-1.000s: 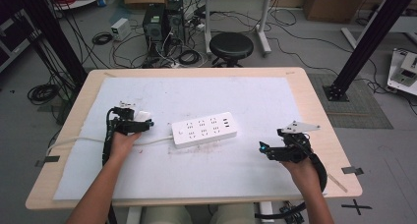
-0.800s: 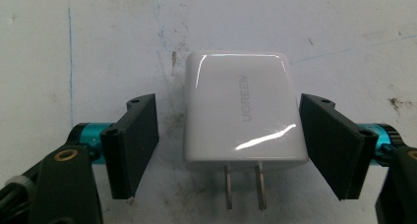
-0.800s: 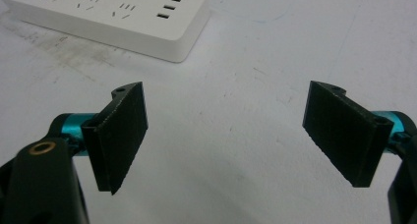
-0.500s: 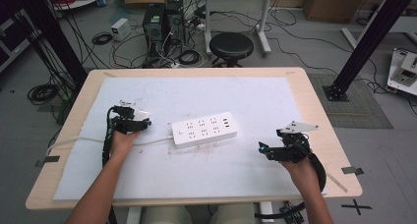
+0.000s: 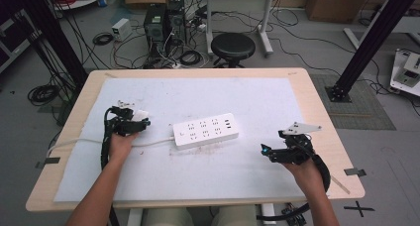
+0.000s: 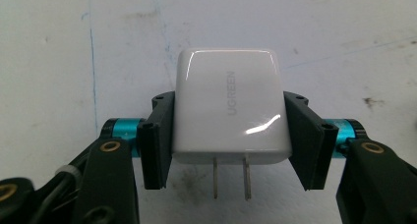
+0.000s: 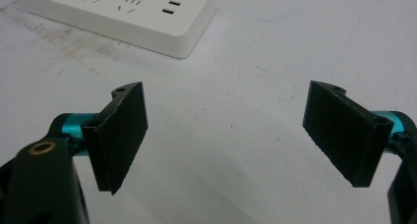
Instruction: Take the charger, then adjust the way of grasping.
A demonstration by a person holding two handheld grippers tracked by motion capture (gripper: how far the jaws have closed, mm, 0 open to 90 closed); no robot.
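Observation:
A white power strip [image 5: 206, 130] lies mid-table on the white mat, its cord running off to the left. My left gripper [image 5: 141, 123] sits left of the strip and is shut on a white UGREEN charger [image 6: 228, 106], whose two metal prongs point back toward the camera. The charger [image 5: 140, 115] shows as a small white block at the jaw tips. My right gripper [image 5: 266, 151] rests near the table's right front, open with nothing between its pads [image 7: 123, 135]. The corner of the power strip [image 7: 133, 15] with its USB slots lies ahead of it.
The wooden table [image 5: 322, 122] carries a white mat [image 5: 237, 171] with faint stains. The strip's white cord [image 5: 74, 142] trails off the left edge. Behind the table stand a black stool [image 5: 233, 47], computer towers and tangled floor cables.
Both hands have barely shifted. The left gripper still holds the charger and the right stays open.

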